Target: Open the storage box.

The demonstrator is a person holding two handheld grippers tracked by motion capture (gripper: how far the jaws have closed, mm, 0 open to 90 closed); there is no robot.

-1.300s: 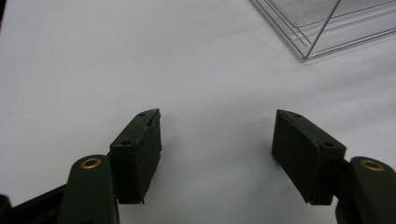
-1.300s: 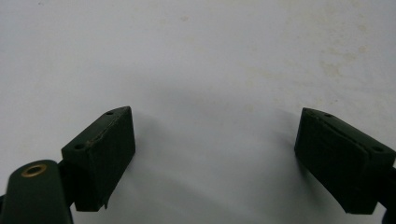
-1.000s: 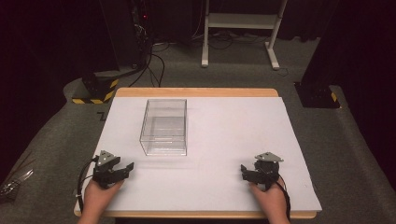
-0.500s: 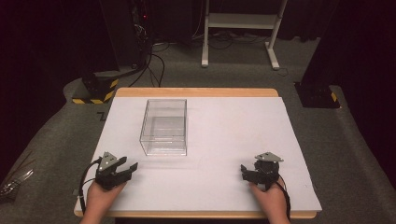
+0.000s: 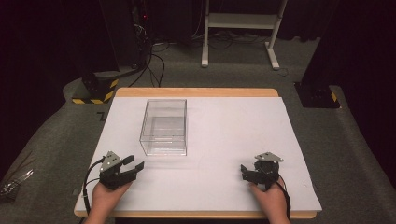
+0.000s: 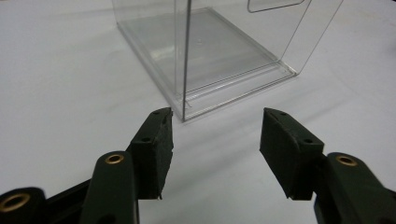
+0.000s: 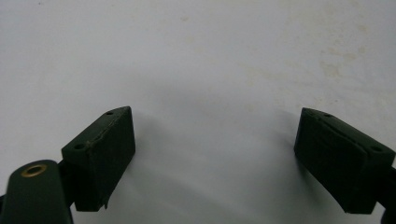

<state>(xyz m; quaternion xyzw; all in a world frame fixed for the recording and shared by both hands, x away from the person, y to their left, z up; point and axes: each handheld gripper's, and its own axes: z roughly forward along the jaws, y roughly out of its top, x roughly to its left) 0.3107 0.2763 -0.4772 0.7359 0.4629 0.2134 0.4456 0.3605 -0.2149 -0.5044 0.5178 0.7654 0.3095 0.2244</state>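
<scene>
A clear plastic box (image 5: 163, 127) stands empty on the white sheet (image 5: 224, 135), left of centre. My left gripper (image 5: 132, 164) is at the near left, aimed at the box's near corner and a short way from it. In the left gripper view that box (image 6: 219, 51) rises just beyond the left gripper (image 6: 217, 114). Its jaws have just been closing a little, but they are still open with nothing between them. My right gripper (image 5: 244, 171) rests at the near right, open over bare sheet. In the right gripper view the right gripper (image 7: 215, 114) has its jaws wide apart.
The sheet covers a wooden table (image 5: 196, 92) whose edge shows at the back. On the floor behind are a white stand (image 5: 238, 32), cables (image 5: 154, 65) and dark cases with yellow-black tape (image 5: 100, 91). A black base (image 5: 317, 95) sits at the right.
The left gripper has shifted a little right and forward, toward the box, and its jaws stand slightly narrower. The right gripper has kept still.
</scene>
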